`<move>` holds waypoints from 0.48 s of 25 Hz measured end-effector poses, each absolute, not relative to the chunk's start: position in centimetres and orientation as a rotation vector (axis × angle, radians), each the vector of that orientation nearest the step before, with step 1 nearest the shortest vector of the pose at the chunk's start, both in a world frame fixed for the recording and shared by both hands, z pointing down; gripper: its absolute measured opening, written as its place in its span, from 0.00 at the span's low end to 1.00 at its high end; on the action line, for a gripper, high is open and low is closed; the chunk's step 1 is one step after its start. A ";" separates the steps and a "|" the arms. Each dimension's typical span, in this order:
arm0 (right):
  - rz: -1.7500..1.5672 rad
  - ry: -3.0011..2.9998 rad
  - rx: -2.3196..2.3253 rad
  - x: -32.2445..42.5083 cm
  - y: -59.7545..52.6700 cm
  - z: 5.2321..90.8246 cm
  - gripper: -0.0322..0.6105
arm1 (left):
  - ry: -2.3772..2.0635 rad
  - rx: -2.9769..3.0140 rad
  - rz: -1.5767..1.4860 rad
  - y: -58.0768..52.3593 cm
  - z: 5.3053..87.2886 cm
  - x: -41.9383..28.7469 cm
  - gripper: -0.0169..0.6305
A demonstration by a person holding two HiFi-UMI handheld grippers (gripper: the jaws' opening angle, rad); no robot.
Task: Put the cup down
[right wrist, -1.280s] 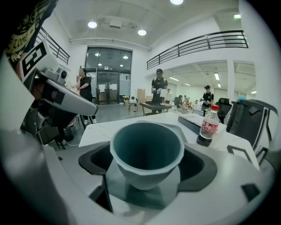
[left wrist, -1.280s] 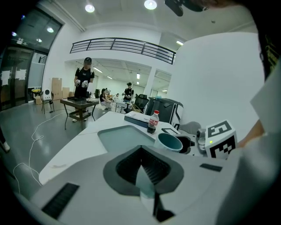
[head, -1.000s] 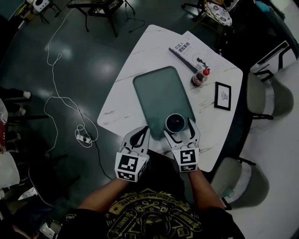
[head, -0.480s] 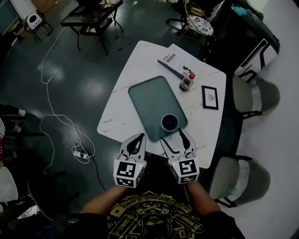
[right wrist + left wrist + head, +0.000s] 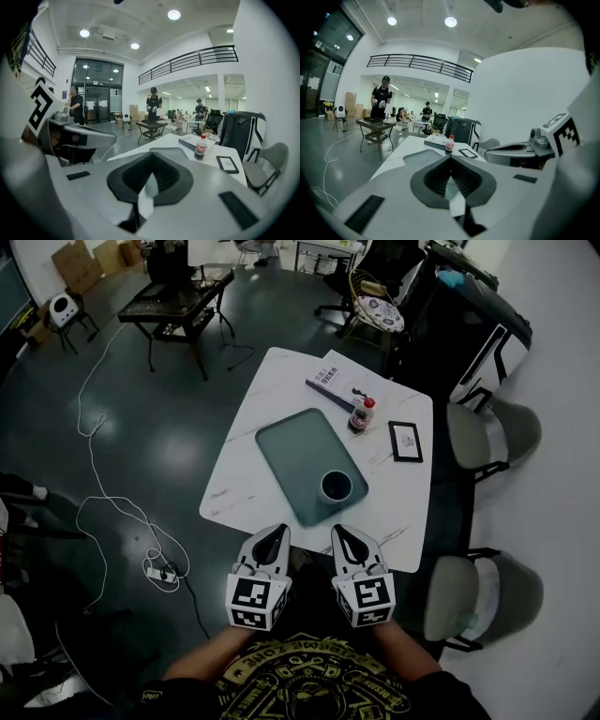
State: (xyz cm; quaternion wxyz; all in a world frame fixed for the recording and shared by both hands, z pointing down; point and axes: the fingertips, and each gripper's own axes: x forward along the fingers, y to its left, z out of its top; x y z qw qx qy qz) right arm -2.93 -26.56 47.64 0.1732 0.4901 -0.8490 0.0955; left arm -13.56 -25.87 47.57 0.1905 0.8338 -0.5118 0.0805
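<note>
The cup (image 5: 336,486) stands on the green tray (image 5: 295,456) on the table (image 5: 277,390), just beyond the right hand-held gripper (image 5: 342,533) and apart from it. That gripper's jaws have just been closing, with nothing between them. The left hand-held gripper (image 5: 277,533) hangs beside it, pinched together.

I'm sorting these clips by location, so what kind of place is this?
Probably an open office or lab hall: a white table with chairs, a railed balcony overhead, and a person standing at another work table.
</note>
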 end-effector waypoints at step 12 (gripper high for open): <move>0.272 -2.396 1.406 -3.4 -20.4 46.1 0.06 | -1.406 2.382 0.166 -20.3 46.0 -13.4 0.01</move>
